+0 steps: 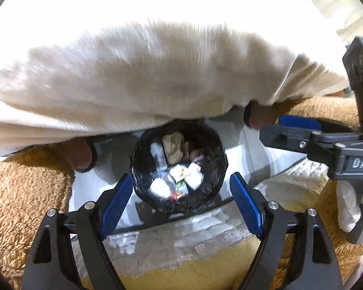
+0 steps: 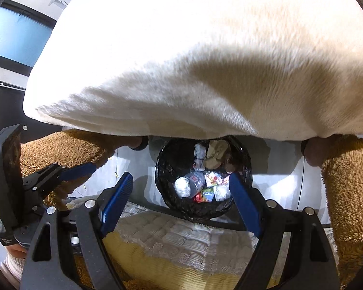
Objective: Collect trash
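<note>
A round bin with a black liner (image 1: 142, 169) stands on the pale floor below, also in the right wrist view (image 2: 164, 169). It holds trash: white crumpled wads (image 1: 158, 187), small colourful cartons (image 1: 181, 174), a clear plastic bottle (image 1: 159, 162) and a brown paper wad (image 1: 173, 147). My left gripper (image 1: 179, 200) is open and empty, above the bin. My right gripper (image 2: 180, 201) is open and empty, also above it. Each gripper shows at the edge of the other's view, the right one (image 1: 290, 130) and the left one (image 2: 67, 171).
The person's cream fleece top (image 1: 157, 72) fills the upper half of both views. Brown fleece legs (image 1: 24, 188) flank the bin. A yellow cushion with a white lace cover (image 2: 181, 241) lies under the grippers. A window (image 2: 17, 41) is far left.
</note>
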`<state>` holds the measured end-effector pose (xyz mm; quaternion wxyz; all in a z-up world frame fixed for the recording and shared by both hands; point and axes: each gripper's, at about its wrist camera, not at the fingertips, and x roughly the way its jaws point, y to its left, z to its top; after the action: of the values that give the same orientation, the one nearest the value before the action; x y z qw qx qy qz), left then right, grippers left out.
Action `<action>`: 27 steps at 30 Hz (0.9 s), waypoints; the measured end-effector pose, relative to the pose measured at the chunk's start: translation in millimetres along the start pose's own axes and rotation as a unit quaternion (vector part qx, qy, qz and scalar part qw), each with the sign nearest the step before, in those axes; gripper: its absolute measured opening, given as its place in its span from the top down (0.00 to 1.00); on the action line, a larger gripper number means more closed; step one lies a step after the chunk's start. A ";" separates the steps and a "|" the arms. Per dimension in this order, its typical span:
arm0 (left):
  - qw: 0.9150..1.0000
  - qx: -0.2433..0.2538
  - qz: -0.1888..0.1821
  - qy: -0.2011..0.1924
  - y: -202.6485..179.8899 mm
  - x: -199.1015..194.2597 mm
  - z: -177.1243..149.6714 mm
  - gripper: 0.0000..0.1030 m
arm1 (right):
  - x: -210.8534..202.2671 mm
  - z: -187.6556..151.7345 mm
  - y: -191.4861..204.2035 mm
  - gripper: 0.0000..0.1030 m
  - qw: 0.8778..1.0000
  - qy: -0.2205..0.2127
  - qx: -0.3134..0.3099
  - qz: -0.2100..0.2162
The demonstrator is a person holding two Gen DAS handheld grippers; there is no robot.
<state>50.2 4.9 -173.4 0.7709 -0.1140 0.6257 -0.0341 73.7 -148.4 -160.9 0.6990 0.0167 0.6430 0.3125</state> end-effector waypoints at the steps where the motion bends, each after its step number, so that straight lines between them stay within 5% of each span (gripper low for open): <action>1: 1.000 -0.003 -0.001 -0.013 0.3 -5.4 0.5 0.22 | -3.4 0.1 2.1 0.21 1.000 -0.008 -0.004 -0.001; 10: 0.993 0.001 -0.004 -0.121 -3.0 -52.9 3.7 0.22 | -48.2 0.9 14.2 0.21 0.994 -0.103 -0.040 -0.007; 15: 0.984 0.018 0.001 -0.176 -11.0 -75.7 2.7 0.22 | -84.7 -1.2 24.6 0.21 0.980 -0.185 -0.074 -0.018; 27: 0.952 0.051 0.005 -0.302 -24.4 -127.0 -2.6 0.22 | -125.4 -10.9 19.7 0.21 0.948 -0.301 -0.098 -0.041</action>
<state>22.6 5.6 -47.1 0.9290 -0.0764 0.3611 -0.0262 58.4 -194.2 -42.9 0.8704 0.0152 0.3691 0.3254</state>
